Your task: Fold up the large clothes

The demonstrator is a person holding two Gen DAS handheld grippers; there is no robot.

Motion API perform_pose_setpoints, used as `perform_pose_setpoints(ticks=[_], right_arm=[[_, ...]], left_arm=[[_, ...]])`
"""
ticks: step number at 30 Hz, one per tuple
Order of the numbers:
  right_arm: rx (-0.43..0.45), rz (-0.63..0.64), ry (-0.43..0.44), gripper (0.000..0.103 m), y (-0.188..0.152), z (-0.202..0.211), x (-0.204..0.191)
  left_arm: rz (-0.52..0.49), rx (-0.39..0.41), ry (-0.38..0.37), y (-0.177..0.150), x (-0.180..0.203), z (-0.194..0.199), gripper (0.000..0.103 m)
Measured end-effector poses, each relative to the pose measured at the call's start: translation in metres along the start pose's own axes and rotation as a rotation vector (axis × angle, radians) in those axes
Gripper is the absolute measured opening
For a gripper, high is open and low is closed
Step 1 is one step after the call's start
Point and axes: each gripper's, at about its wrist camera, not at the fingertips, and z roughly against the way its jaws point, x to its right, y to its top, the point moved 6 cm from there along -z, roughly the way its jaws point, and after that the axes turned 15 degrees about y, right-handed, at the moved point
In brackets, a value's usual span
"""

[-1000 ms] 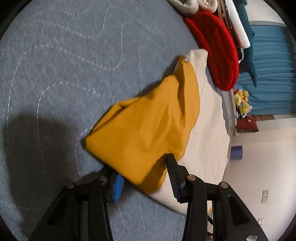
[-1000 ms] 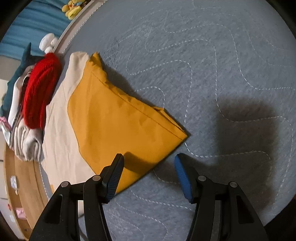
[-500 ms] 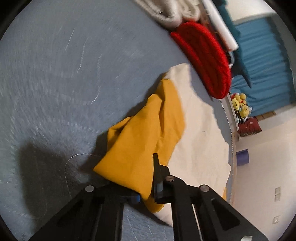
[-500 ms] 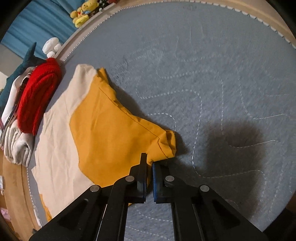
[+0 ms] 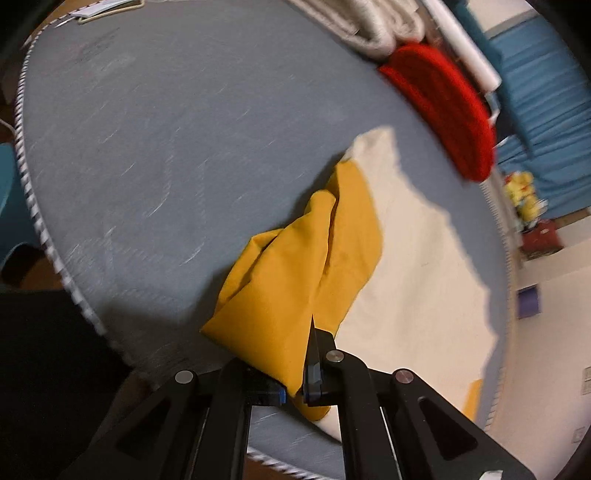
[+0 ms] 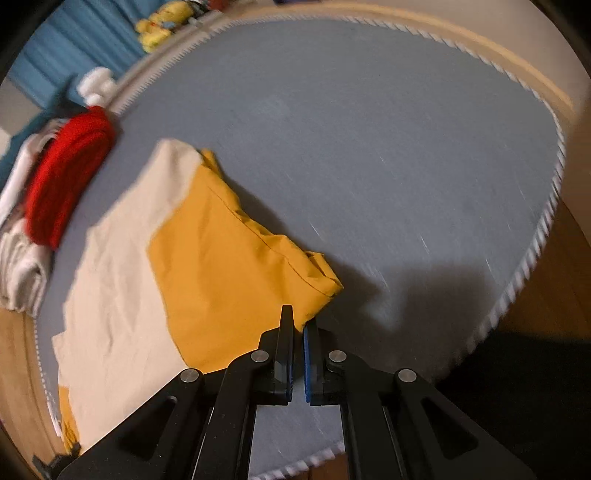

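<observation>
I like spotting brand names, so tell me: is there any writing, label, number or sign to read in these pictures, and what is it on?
None can be read.
The yellow and cream garment shows no print or tag.
The red knit and the grey quilted mat carry only stitching.
The pale card at the mat's far edge is too blurred to show any writing.
Neither hand-held gripper, left or right, bears markings.

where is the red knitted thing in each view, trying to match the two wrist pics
Left wrist: the red knitted item lies at upper right, beyond the far tip of the yellow and cream garment.
Right wrist: the red knitted item lies at the left edge, just left of the garment's cream part.
Shared landmark: the yellow plush toys by the blue curtain, right edge in the left view, top left in the right view.
</observation>
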Motion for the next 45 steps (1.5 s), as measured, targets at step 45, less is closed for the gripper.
perform_pose_setpoints(ticks=[45], right_arm=[[0.095, 1.099, 0.104, 0.045, 0.003, 0.046, -0.203]], left_arm=[[-0.567, 0.504, -0.034, -0.066, 0.16, 0.1, 0.004]])
